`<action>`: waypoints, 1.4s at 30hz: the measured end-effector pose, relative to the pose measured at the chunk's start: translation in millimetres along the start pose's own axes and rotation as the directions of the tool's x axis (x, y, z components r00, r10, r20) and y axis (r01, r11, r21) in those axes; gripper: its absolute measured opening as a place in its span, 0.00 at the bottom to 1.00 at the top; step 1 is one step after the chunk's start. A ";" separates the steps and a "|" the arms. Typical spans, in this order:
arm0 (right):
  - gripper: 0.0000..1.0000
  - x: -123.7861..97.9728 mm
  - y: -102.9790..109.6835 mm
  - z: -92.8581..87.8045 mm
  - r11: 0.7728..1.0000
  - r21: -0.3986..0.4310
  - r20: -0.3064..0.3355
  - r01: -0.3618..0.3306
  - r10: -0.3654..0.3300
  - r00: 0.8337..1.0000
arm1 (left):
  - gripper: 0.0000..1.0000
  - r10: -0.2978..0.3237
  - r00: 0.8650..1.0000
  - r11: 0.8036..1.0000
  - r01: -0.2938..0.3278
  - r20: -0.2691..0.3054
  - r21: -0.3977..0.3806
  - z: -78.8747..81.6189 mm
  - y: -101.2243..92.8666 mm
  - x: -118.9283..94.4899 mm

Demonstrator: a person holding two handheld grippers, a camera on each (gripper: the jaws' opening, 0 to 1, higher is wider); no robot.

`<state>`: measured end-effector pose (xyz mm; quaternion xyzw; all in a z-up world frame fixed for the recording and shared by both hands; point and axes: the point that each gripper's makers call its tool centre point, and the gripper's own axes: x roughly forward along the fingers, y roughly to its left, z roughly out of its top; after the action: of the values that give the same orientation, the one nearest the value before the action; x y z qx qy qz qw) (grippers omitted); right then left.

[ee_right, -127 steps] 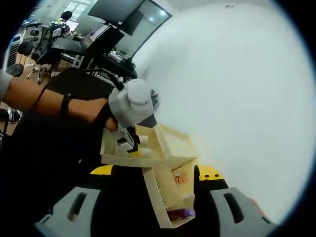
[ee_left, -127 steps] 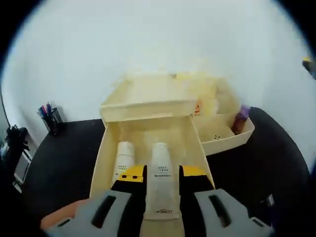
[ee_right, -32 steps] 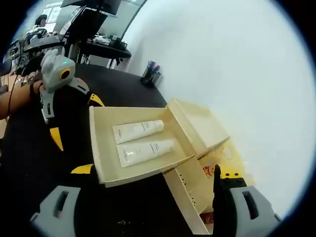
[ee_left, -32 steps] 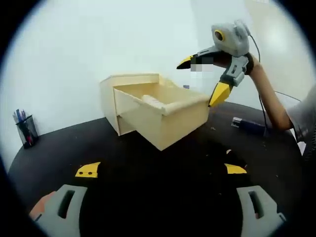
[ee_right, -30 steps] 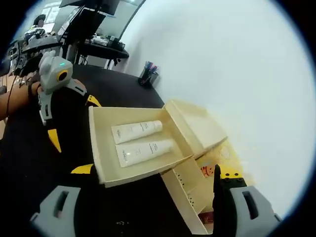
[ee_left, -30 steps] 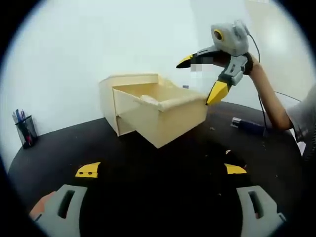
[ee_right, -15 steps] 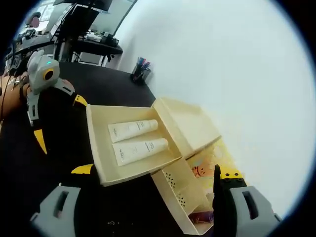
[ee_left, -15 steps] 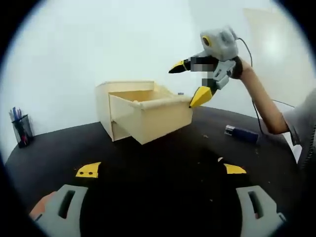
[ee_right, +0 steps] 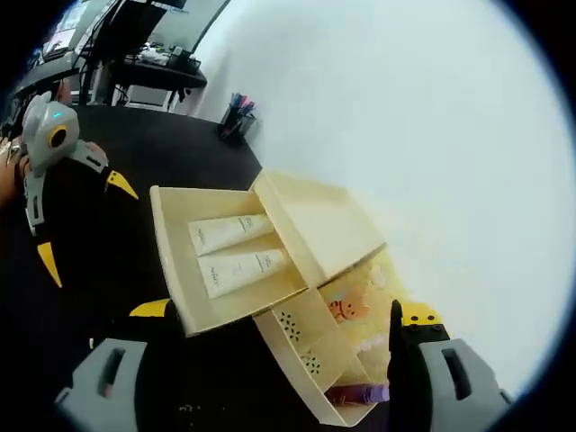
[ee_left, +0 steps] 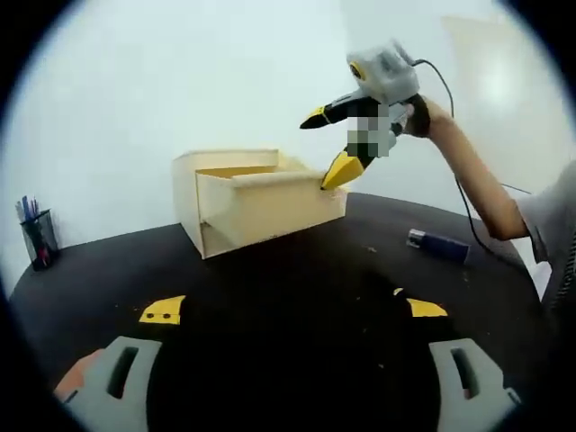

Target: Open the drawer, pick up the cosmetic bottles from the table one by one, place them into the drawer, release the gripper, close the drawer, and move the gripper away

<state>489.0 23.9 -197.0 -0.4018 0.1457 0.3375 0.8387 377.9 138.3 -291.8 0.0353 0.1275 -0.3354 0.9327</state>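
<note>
Left gripper (ee_left: 286, 310) low over black table (ee_left: 297, 270), jaws spread wide, nothing btwn them. Right gripper (ee_left: 331, 144) up by drawer (ee_left: 270, 205) front corner, jaws apart, empty, lower tip touching or just off top edge. Drawer partly out, two cosmetic bottles (ee_right: 232, 250) lying side by side inside

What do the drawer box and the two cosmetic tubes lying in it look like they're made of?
The drawer and its cabinet look like pale cream moulded plastic, judging by the thin, smooth, matte walls, though painted board is possible. The two cosmetic tubes look like soft white plastic with a satin finish and printed text.
</note>
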 end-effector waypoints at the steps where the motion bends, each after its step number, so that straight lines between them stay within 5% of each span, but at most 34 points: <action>1: 0.93 3.8 -4.7 0.8 1.000 -0.001 -0.005 0.007 -0.007 1.000 | 0.90 -0.001 1.000 1.000 0.001 0.001 0.001 0.3 -0.3 0.0; 16: 0.92 34.2 -45.6 5.2 0.996 -0.007 -0.020 0.090 -0.090 0.996 | 0.89 -0.001 1.000 1.000 0.001 -0.007 0.015 -2.0 -5.2 -0.2; 42: 0.92 55.8 -72.1 9.3 0.979 -0.011 -0.018 0.201 -0.201 0.979 | 0.89 -0.002 0.999 0.999 0.004 -0.041 0.039 -8.2 -9.7 0.8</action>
<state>578.7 23.7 -178.4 -0.4213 0.1107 0.2478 0.8654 370.7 131.6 -299.7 0.0601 0.1399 -0.3383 0.9286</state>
